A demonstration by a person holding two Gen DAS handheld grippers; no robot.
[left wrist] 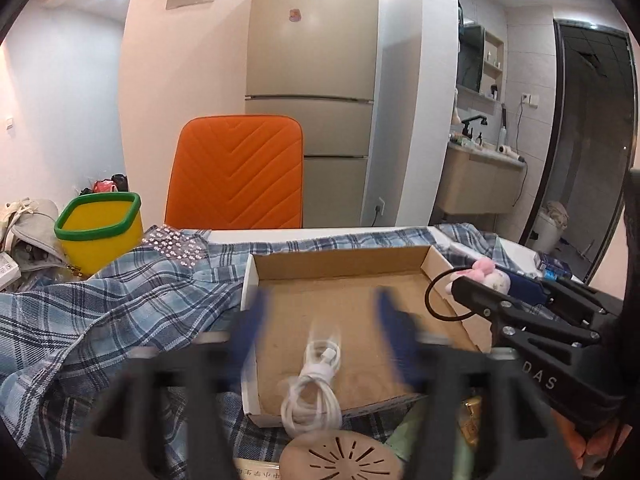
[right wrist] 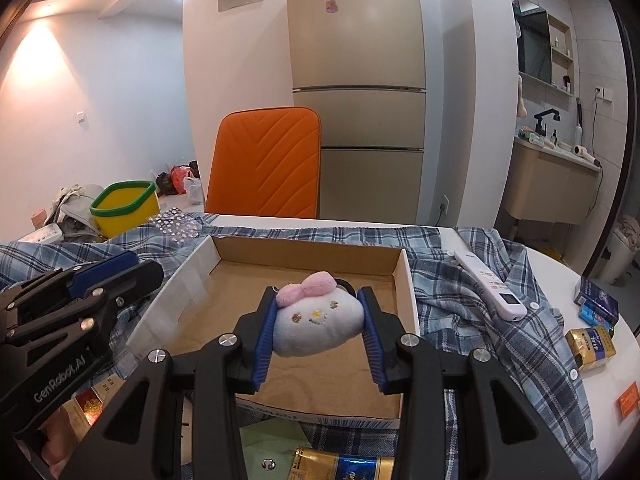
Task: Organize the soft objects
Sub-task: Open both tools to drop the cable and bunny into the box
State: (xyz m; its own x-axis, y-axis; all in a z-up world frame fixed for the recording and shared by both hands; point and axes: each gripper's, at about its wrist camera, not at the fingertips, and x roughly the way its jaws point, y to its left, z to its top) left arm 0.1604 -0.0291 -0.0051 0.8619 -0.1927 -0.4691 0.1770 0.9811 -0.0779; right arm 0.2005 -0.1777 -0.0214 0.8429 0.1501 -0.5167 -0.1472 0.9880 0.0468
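Left tool: lower centre of the left wrist view, blurred, blue pads spread apart and pressing on nothing. A coiled white cable lies between and below them, draped over the near rim of the box, free of both pads.

Right tool: lower centre of the right wrist view, clenched on a plush, white with a pink bow and stitched face. Both blue pads press its sides. The plush hangs over the inside of the box, toward the middle. A black loop shows behind the bow.

In the left wrist view the right tool comes in from the right edge, plush at its tip over the box's right wall. In the right wrist view the left tool sits at the left edge, beside the box's left wall.

Box: shallow cardboard tray, brown floor, on a plaid shirt spread over the table.

Right of the box: white remote on the shirt, small packets near the right edge of the frame.

Upper left: yellow bin with green rim. Behind the table, centre: orange chair, then a fridge.
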